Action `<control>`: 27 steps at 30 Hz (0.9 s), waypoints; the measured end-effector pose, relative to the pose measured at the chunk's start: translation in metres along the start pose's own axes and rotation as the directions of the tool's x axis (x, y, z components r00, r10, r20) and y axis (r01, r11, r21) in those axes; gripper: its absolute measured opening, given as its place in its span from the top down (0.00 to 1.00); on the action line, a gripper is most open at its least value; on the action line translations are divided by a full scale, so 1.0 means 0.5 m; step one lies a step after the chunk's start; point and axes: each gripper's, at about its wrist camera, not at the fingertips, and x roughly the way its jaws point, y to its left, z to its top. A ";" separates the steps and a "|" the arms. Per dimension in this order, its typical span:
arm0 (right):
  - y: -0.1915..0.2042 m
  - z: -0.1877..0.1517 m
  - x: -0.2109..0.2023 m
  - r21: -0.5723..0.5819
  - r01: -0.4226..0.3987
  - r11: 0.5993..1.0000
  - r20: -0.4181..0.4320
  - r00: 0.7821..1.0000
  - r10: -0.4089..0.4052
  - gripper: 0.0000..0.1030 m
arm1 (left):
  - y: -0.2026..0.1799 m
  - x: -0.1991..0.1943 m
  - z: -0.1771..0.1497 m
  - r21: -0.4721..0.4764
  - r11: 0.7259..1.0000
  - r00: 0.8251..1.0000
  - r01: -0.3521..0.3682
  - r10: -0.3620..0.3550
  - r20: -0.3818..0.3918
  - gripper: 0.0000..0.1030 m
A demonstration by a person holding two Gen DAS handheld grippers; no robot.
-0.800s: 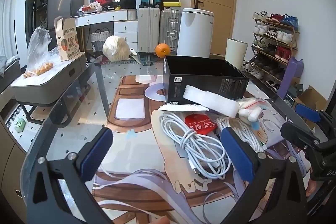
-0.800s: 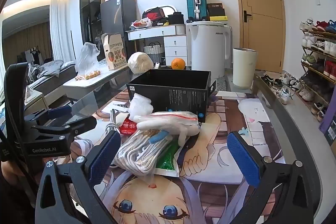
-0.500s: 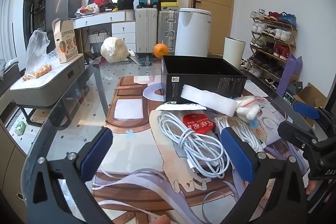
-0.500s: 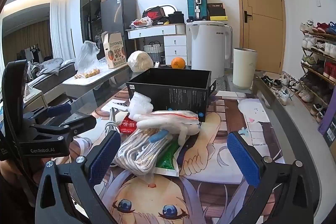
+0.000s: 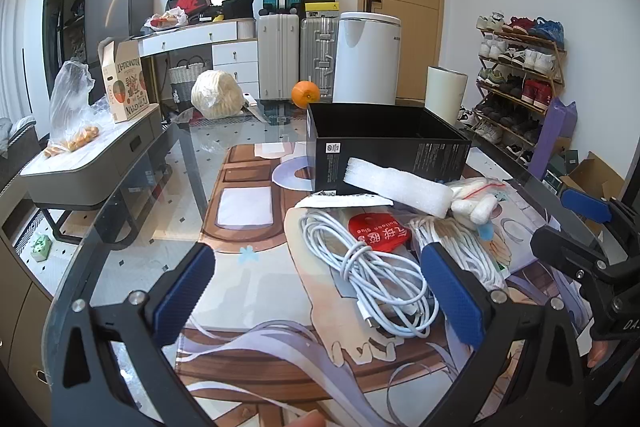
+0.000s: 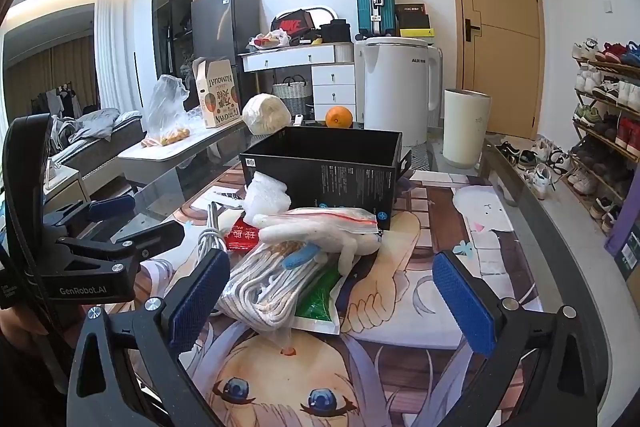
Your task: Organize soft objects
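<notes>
On the glass table (image 5: 132,211), an open black box (image 5: 384,147) is taken as the landmark; it stands on a printed mat (image 6: 400,347), and what it holds cannot be seen. Just in front of the box a small heap of soft things is gathered. A white foam strip (image 5: 396,183) is laid against the box's front wall. Beside the strip a white glove in a clear zip bag (image 6: 320,231) is seen, resting on a bundle of white rope (image 6: 272,283). Under the rope a green packet (image 6: 320,299) is partly covered. A red packet (image 5: 378,233) lies in front of the box, between the rope and a coiled white cable (image 5: 372,267). Behind the box an orange (image 5: 305,93) is placed on the table.

The left gripper (image 5: 316,303) is held wide apart in front of the box, nothing being pinched between its blue pads, with the cable seen beyond them. The right gripper (image 6: 332,303) is likewise spread wide and empty, aimed toward the rope bundle and the box beyond it.
</notes>
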 end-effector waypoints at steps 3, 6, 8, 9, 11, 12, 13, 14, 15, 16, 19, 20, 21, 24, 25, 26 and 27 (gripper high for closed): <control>-0.003 0.000 0.003 0.003 0.000 1.000 -0.001 1.000 0.000 0.00 | 0.000 0.000 0.000 0.000 1.000 1.000 -0.002 0.002 -0.002 0.00; -0.003 -0.001 0.003 0.001 0.001 1.000 -0.004 1.000 -0.001 0.00 | -0.002 0.000 -0.002 0.003 1.000 1.000 -0.003 0.003 -0.002 0.00; -0.002 0.000 0.004 0.001 0.002 1.000 -0.004 1.000 -0.002 0.00 | -0.002 0.001 -0.001 0.002 1.000 1.000 -0.002 0.002 -0.002 0.00; -0.004 -0.003 0.004 0.001 0.001 1.000 -0.004 1.000 -0.001 0.00 | -0.003 0.001 0.000 0.001 1.000 1.000 -0.002 0.002 -0.003 0.00; -0.004 -0.003 0.004 0.001 0.002 1.000 -0.005 1.000 -0.002 0.00 | -0.004 0.000 -0.001 0.002 1.000 1.000 -0.003 0.003 -0.003 0.00; -0.004 -0.004 0.004 0.001 0.002 1.000 -0.005 1.000 -0.002 0.00 | -0.004 0.000 -0.001 0.002 1.000 1.000 -0.003 0.003 -0.003 0.00; -0.005 -0.005 0.003 0.001 0.002 1.000 -0.005 1.000 -0.002 0.00 | -0.004 0.001 -0.001 0.002 1.000 1.000 -0.003 0.003 -0.003 0.00; -0.004 -0.003 0.004 0.000 0.003 1.000 -0.005 1.000 -0.003 0.00 | -0.004 0.001 -0.001 0.002 1.000 1.000 -0.004 0.004 -0.003 0.00; -0.004 -0.003 0.004 0.000 0.003 1.000 -0.005 1.000 -0.003 0.00 | -0.003 0.001 -0.001 0.002 1.000 1.000 -0.004 0.004 -0.002 0.00; -0.004 -0.002 0.004 0.000 0.002 1.000 -0.007 1.000 -0.002 0.00 | -0.002 0.001 0.000 0.002 1.000 1.000 -0.003 0.003 -0.003 0.00; -0.005 -0.004 0.004 -0.001 0.002 1.000 -0.007 1.000 -0.002 0.00 | -0.001 -0.001 0.002 0.001 1.000 1.000 -0.003 0.003 -0.003 0.00; -0.003 -0.002 0.005 -0.001 0.003 1.000 -0.008 1.000 -0.003 0.00 | -0.001 -0.001 0.002 0.001 1.000 1.000 -0.001 0.001 -0.004 0.00; -0.005 -0.004 0.005 0.000 0.002 1.000 -0.009 1.000 -0.002 0.00 | 0.002 0.000 0.003 0.000 1.000 1.000 0.001 -0.001 -0.005 0.00; -0.003 -0.003 0.005 -0.001 0.003 1.000 -0.007 1.000 -0.003 0.00 | 0.008 0.002 0.004 -0.003 1.000 1.000 0.003 -0.003 -0.007 0.00; -0.003 -0.003 0.005 -0.001 0.002 1.000 -0.007 1.000 -0.002 0.00 | 0.008 0.002 0.004 -0.003 1.000 1.000 0.002 -0.002 -0.007 0.00; -0.003 -0.002 0.006 -0.001 0.002 1.000 -0.010 1.000 -0.002 0.00 | 0.009 0.003 0.004 -0.003 1.000 1.000 0.002 -0.002 -0.008 0.00; -0.004 -0.005 0.010 -0.001 0.001 1.000 -0.010 1.000 -0.001 0.00 | 0.009 0.002 0.004 -0.003 1.000 1.000 0.005 -0.005 -0.009 0.00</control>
